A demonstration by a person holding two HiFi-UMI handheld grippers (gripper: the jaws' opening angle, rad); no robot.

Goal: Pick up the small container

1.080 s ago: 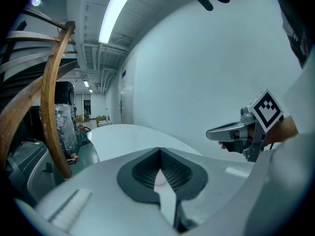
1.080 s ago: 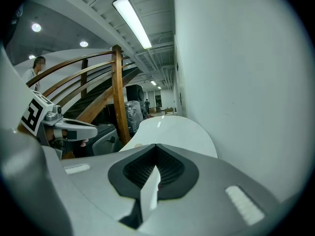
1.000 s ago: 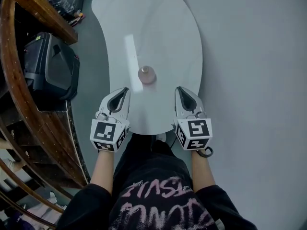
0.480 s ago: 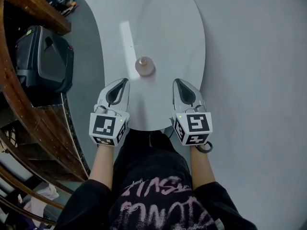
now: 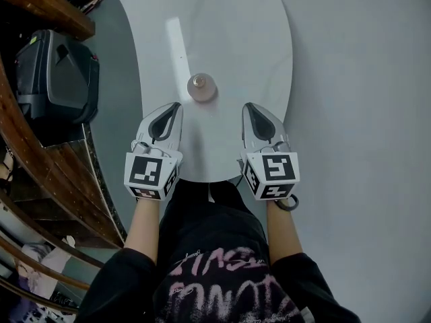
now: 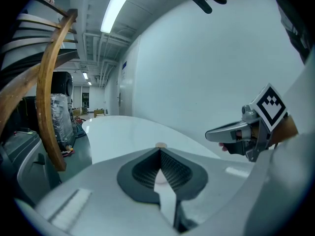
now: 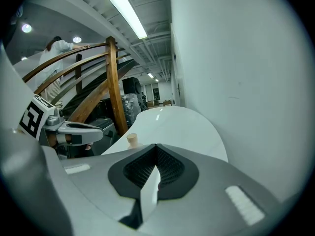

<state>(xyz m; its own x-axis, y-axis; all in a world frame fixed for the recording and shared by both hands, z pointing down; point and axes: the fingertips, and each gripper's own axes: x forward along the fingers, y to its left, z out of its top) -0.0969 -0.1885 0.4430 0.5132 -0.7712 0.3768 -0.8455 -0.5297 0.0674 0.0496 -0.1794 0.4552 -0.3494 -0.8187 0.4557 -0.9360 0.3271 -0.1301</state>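
Note:
The small container, a clear round bottle with a cork top, stands on the white table. My left gripper is shut, its tip just short of the container and to its left. My right gripper is also shut, further off to the container's right. In the left gripper view only the cork peeks over the closed jaws, with the right gripper at the side. The right gripper view has the container left of its jaws and the left gripper beyond.
A black case sits on the floor left of the table, beside a curved wooden railing. The table's near edge lies under both grippers. A person in white stands behind the railing.
The head view has shifted slightly, so the table and container sit higher in the picture. Both grippers stay shut and keep about the same distance from the container.

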